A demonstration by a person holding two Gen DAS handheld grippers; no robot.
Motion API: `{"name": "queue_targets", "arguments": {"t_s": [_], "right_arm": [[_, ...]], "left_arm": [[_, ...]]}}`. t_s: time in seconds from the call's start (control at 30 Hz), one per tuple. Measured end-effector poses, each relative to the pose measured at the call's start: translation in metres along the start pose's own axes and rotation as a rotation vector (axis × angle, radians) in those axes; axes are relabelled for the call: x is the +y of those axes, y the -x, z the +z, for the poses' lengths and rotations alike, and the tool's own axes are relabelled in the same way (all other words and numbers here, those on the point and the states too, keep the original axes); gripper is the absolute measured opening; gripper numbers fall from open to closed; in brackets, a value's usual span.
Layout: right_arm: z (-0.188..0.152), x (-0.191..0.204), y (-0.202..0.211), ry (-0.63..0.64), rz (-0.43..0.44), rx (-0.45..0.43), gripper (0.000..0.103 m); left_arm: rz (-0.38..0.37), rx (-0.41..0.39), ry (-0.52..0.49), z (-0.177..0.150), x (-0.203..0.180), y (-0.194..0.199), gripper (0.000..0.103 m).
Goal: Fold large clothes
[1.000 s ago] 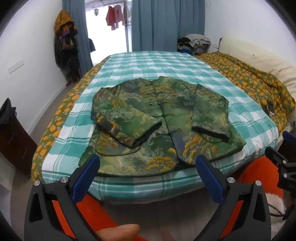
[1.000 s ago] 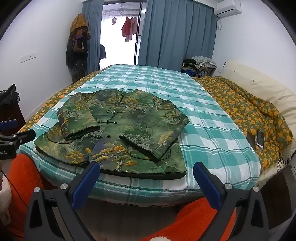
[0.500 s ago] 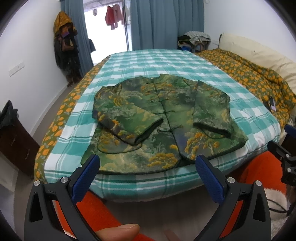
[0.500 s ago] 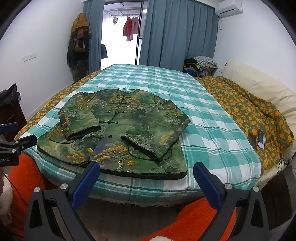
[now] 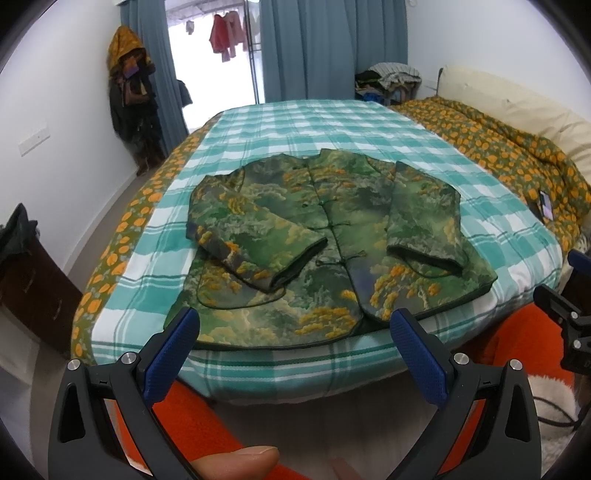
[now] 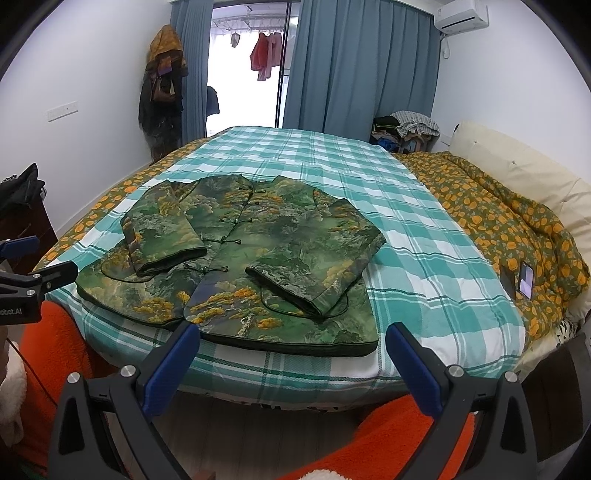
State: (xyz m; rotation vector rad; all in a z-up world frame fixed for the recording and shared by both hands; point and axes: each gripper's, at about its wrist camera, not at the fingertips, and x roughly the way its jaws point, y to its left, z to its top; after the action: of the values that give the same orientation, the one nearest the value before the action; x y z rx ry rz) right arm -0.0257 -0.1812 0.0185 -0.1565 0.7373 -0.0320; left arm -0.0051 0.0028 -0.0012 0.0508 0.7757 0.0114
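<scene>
Both tongs have drawn a little nearer the bed since a second ago, so the jacket (image 5: 325,251) fills more of each view, though it lies as it did. One green-and-gold patterned jacket is spread flat on the teal checked bedspread (image 6: 424,236), straight ahead of both tongs and just past their blue tips, hem toward them and collar away. Its two sleeves are folded in across the front: one (image 5: 255,247) slants ahead of the left tongs' left finger, the other (image 5: 424,221) runs straight down ahead of their right finger. A row of knot buttons closes the middle. The left tongs (image 5: 293,334) stand wide open, gripping nothing, and a thumb (image 5: 236,461) shows below them. The right tongs (image 6: 291,352) are likewise spread wide and empty, short of the hem. At the left edge of the right view the other tool's body bears partly cut-off writing that I cannot read for certain. Off to the right of the right tongs, one lit phone (image 6: 526,280) rests on the orange-flowered quilt (image 6: 491,206). An air conditioner (image 6: 461,16) hangs high on the far wall.
</scene>
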Motion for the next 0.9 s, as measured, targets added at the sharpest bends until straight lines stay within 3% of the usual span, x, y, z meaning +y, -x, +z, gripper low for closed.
{"name": "queue_targets", "arguments": {"t_s": [0.9], "right_arm": [[-0.002,0.0055,-0.0005,0.008,0.014,0.007,0.102]], "left_arm": [[0.004,0.001,-0.011,0.0006,-0.007,0.0043,0.103]]}}
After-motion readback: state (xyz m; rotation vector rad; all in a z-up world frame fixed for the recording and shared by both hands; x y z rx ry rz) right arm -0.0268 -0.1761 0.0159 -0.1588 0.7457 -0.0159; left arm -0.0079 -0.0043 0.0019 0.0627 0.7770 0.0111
